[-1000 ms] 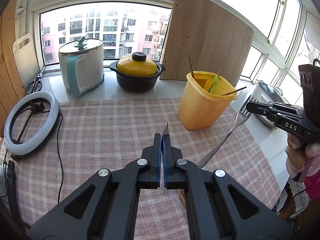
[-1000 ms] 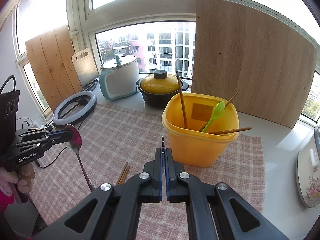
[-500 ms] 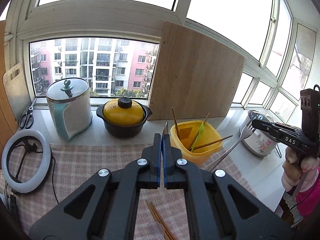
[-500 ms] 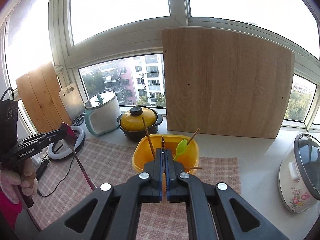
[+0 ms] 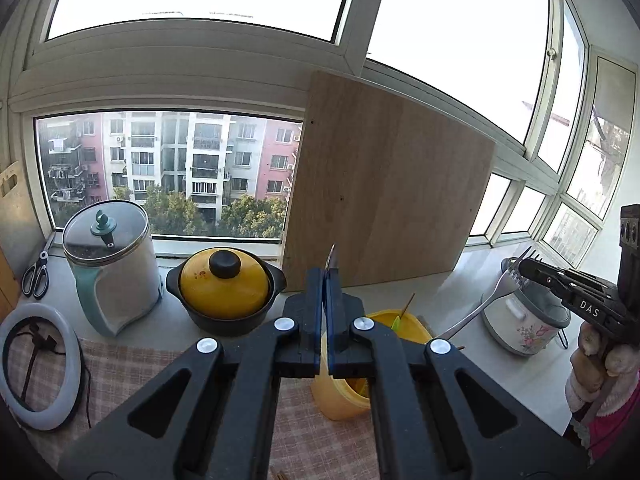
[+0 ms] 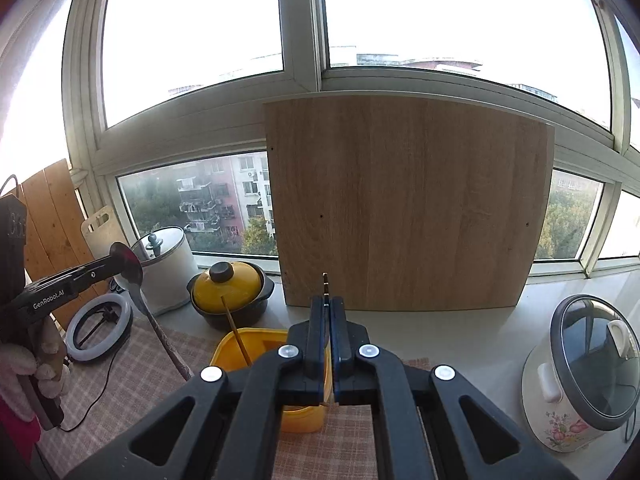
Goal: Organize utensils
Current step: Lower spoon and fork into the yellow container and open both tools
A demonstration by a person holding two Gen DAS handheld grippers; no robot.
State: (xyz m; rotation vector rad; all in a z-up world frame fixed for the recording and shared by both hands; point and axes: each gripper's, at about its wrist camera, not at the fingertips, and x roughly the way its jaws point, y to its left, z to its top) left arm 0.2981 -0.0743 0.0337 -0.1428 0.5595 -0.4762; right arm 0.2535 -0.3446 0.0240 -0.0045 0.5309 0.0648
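My left gripper (image 5: pixel 325 276) is shut on a metal spoon; its bowl (image 6: pixel 127 267) and handle show in the right wrist view, hanging down over the cloth. My right gripper (image 6: pixel 327 304) is shut on a metal fork (image 5: pixel 486 302), tines up by the gripper, handle slanting down toward the bin. The yellow utensil bin (image 6: pixel 256 350) sits below both grippers, mostly hidden by them; it holds wooden chopsticks (image 6: pixel 236 332) and a green spoon (image 5: pixel 396 323). It also shows in the left wrist view (image 5: pixel 340 396).
A yellow-lidded black pot (image 5: pixel 226 290), a white pot with a glass lid (image 5: pixel 112 268), a ring light (image 5: pixel 38 368) and scissors (image 5: pixel 36 276) stand at the left. A wooden board (image 6: pixel 408 204) leans on the window. A rice cooker (image 6: pixel 580 376) is at right.
Both grippers have risen and tilted up, so the bin dropped low in both views and is now partly hidden under the fingers. Spoon and fork stayed gripped.
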